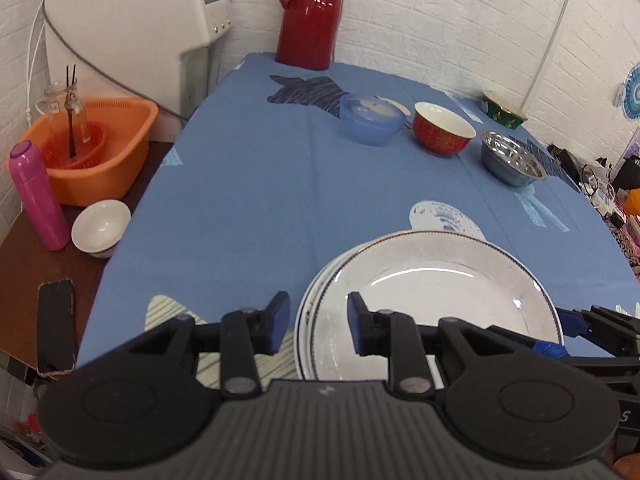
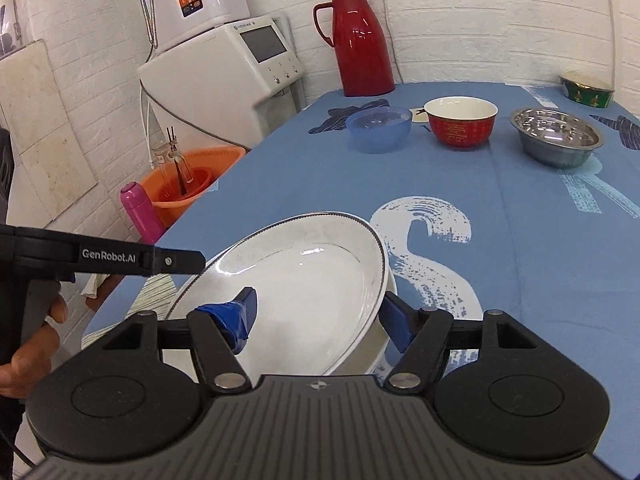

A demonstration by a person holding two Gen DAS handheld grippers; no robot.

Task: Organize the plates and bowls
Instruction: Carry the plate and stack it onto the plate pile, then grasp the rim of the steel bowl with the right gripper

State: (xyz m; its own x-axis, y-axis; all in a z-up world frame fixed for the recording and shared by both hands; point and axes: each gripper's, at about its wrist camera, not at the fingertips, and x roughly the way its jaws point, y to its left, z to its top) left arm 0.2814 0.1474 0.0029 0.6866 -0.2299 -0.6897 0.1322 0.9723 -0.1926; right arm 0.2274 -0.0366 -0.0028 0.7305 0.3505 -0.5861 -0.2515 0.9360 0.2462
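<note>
Plates: a white round plate with a dark beaded rim [image 2: 304, 276] tilts atop a stack of white plates [image 1: 308, 312] at the near edge of the blue patterned tablecloth [image 1: 248, 200].
Right gripper [image 2: 316, 316]: jaws spread across the tilted plate's rim, one finger inside and one outside; whether they pinch it, I cannot tell.
Left gripper [image 1: 318, 322]: jaws apart, holding nothing, by the stack's left edge.
Bowls: a translucent blue plastic bowl [image 2: 378, 128], a red ceramic bowl with white inside [image 2: 460, 124] and a shiny steel bowl [image 2: 557, 136] stand in a row far back, apparently empty.
Orange plastic basin [image 1: 100, 152]: holds a glass bottle [image 1: 68, 116], off the cloth.
</note>
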